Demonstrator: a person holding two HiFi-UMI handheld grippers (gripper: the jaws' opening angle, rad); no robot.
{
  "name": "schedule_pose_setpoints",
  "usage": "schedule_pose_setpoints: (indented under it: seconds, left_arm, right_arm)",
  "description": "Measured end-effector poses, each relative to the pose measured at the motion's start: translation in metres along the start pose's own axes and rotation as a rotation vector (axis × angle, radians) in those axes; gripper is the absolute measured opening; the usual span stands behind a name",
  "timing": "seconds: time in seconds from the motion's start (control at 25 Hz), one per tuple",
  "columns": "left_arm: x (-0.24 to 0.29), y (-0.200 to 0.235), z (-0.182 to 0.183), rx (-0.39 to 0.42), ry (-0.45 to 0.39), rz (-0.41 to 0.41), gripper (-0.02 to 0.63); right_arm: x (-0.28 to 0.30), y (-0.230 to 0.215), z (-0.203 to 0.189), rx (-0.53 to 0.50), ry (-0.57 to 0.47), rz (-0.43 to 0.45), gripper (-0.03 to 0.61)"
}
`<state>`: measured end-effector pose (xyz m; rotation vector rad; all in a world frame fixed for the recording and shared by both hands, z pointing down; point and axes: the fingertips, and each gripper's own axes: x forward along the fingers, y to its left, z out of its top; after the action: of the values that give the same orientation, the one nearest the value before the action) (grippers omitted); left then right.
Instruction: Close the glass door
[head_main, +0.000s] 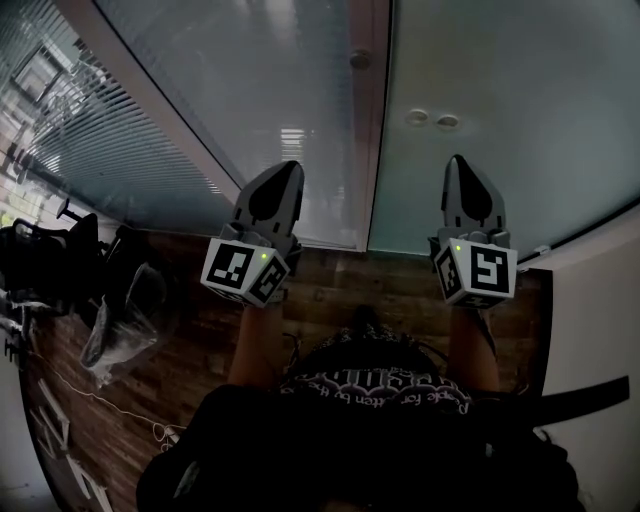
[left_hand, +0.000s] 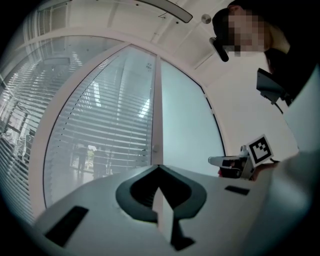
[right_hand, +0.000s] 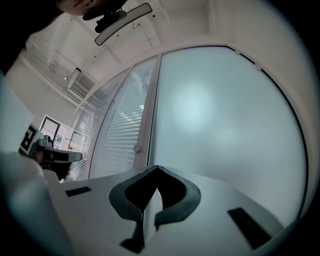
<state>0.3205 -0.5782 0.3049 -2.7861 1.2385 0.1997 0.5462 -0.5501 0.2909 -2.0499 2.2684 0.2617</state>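
The frosted glass door (head_main: 500, 90) fills the right half ahead, with two round fittings (head_main: 432, 120) near its left edge. That edge lies along the pale frame post (head_main: 368, 140), which carries a small knob (head_main: 359, 60). My left gripper (head_main: 285, 172) is shut and empty, pointing at the glass panel with blinds (head_main: 240, 90) just left of the post. My right gripper (head_main: 458, 165) is also shut and empty, held in front of the frosted door (right_hand: 225, 115) below the fittings. Neither gripper (left_hand: 159, 167) (right_hand: 157, 169) visibly touches the glass.
A black office chair (head_main: 45, 260) and a clear plastic bag (head_main: 125, 320) stand on the wooden floor (head_main: 400, 285) at the left. A thin cable (head_main: 90, 395) trails across the floor. A white wall (head_main: 600, 300) closes the right side.
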Motion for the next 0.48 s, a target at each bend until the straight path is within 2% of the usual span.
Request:
schedule_pose_setpoints:
  seconds: [0.48]
  left_arm:
    - [-0.0018, 0.0060, 0.0039, -0.021, -0.010, 0.027, 0.002]
  right_arm:
    - [-0.0019, -0.0027, 0.0049, -0.008, -0.002, -0.015, 0.002]
